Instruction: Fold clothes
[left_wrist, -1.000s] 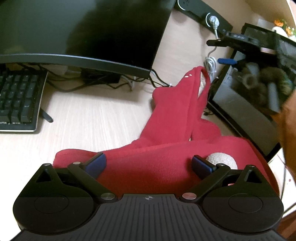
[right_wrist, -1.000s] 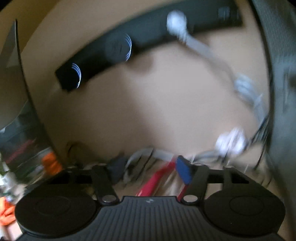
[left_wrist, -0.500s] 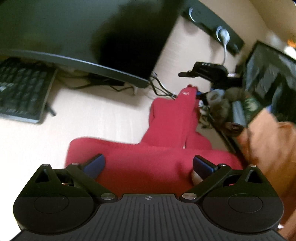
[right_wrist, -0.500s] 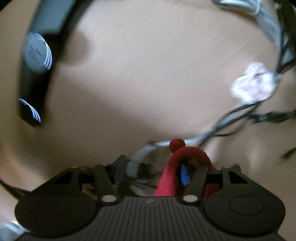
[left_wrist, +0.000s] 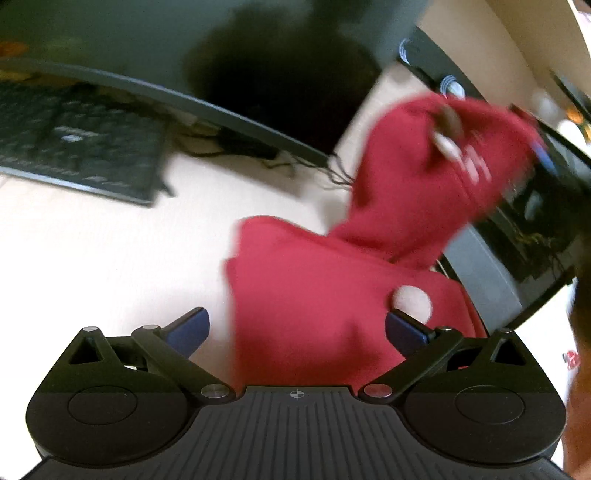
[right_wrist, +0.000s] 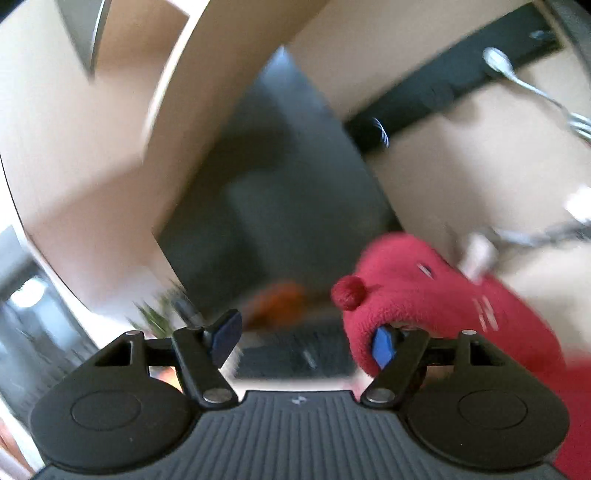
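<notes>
Hand-held gripper, right (right_wrist: 306, 341): jaws wide apart, red fleece garment (left_wrist: 332, 295) draped over one finger, lifted off pale worktop (left_wrist: 110, 258). Left (left_wrist: 295, 328): spread, empty, over garment's lower part. Keep fabric hooked; lay flat.

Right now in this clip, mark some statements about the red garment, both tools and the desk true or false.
1. The left tool is open. True.
2. The red garment is blue. False: it is red.
3. The garment's far end is raised off the desk. True.
4. The right tool is clamped shut on the garment. False: its fingers stand apart, and fabric is draped over one fingertip.
5. A keyboard sits under the monitor. True.
</notes>
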